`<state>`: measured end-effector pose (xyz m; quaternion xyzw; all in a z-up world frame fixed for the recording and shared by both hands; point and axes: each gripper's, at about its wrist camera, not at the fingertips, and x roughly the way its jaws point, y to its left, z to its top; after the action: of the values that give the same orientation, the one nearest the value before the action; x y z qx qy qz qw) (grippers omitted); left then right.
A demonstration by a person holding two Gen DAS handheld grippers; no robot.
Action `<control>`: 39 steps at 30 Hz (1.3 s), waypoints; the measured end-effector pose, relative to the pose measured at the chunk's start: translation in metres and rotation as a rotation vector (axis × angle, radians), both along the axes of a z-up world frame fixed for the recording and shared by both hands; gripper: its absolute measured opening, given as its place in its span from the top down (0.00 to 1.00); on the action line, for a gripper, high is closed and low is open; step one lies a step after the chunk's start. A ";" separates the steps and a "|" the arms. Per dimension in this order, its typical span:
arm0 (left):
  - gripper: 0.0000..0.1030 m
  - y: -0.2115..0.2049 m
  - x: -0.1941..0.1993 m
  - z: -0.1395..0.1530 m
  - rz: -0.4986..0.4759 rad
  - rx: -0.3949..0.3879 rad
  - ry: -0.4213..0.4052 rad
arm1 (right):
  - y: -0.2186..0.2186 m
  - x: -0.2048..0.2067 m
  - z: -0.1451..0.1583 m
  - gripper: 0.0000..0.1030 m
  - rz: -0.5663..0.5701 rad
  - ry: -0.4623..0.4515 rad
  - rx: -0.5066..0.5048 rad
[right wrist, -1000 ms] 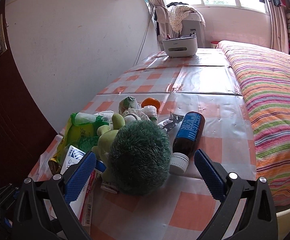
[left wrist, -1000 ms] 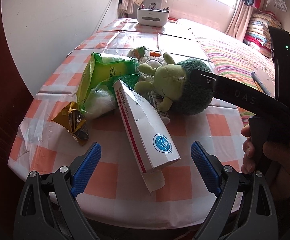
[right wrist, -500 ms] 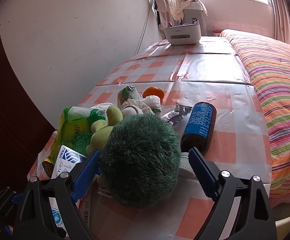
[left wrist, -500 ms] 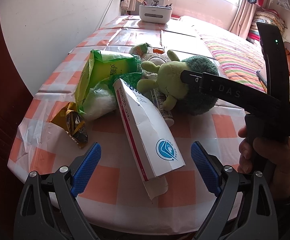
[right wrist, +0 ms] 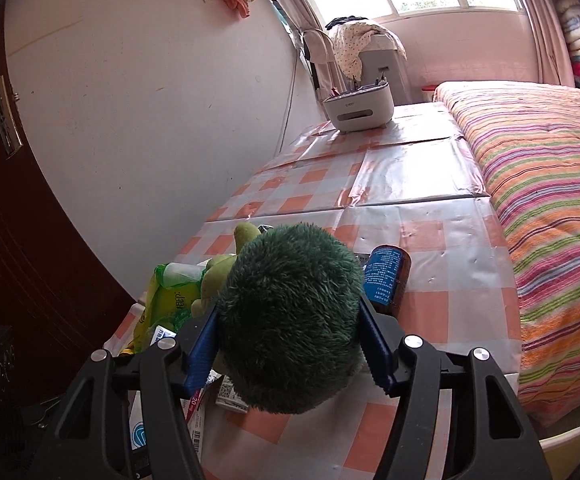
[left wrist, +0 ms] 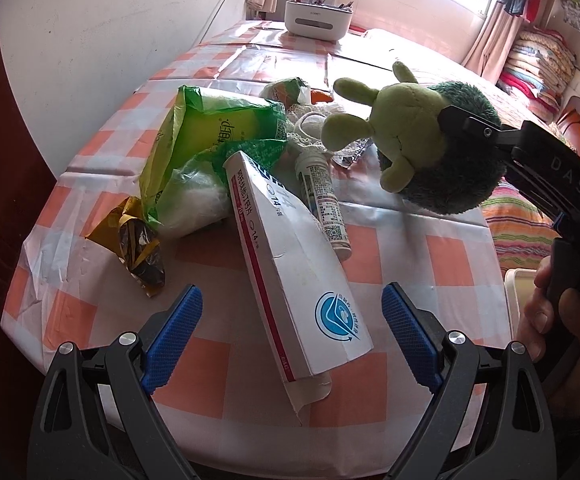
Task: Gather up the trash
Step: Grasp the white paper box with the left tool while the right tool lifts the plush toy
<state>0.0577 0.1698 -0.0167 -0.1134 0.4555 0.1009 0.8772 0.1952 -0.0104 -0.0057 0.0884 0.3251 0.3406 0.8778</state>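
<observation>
Left wrist view: left gripper (left wrist: 287,332) spread wide, empty, poised over long white cardboard medicine box (left wrist: 296,268) on orange-checked plastic tablecloth (left wrist: 442,256), likely next pickup; right wrist view: right gripper (right wrist: 285,348) clamped on fuzzy dark-green plush toy (right wrist: 290,320), raised clear, seemingly uncovering trash beneath.

Fuzzy dark-green plush toy with light-green limbs (right wrist: 290,312) fills centre of right wrist view, hides most of pile behind it. Brown bottle with blue label (right wrist: 386,280): lower end hidden behind plush. White medicine carton with red stripe (right wrist: 193,416): only corner visible there, print too small to read. Orange round object (left wrist: 322,96) mostly hidden behind crumpled green wrapper (left wrist: 287,90); identity unclear. Person's right hand (left wrist: 546,320) cut off by frame edge.
</observation>
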 end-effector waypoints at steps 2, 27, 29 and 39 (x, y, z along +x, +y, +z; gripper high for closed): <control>0.13 0.000 0.002 0.000 0.003 0.010 -0.005 | -0.007 -0.002 0.003 0.41 -0.016 -0.009 0.012; 0.63 -0.017 -0.014 0.000 0.066 0.094 -0.075 | -0.086 -0.028 0.017 0.41 -0.129 -0.102 0.020; 0.63 -0.025 -0.017 0.005 0.056 0.105 -0.101 | -0.093 -0.033 0.018 0.41 -0.140 -0.111 0.019; 0.62 -0.085 -0.018 0.013 -0.102 0.113 -0.191 | -0.130 -0.053 0.011 0.41 -0.210 -0.142 -0.021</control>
<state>0.0399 0.0850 -0.0035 -0.0495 0.3686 0.0702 0.9256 0.1419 -0.1406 0.0053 0.0885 0.2548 0.2489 0.9302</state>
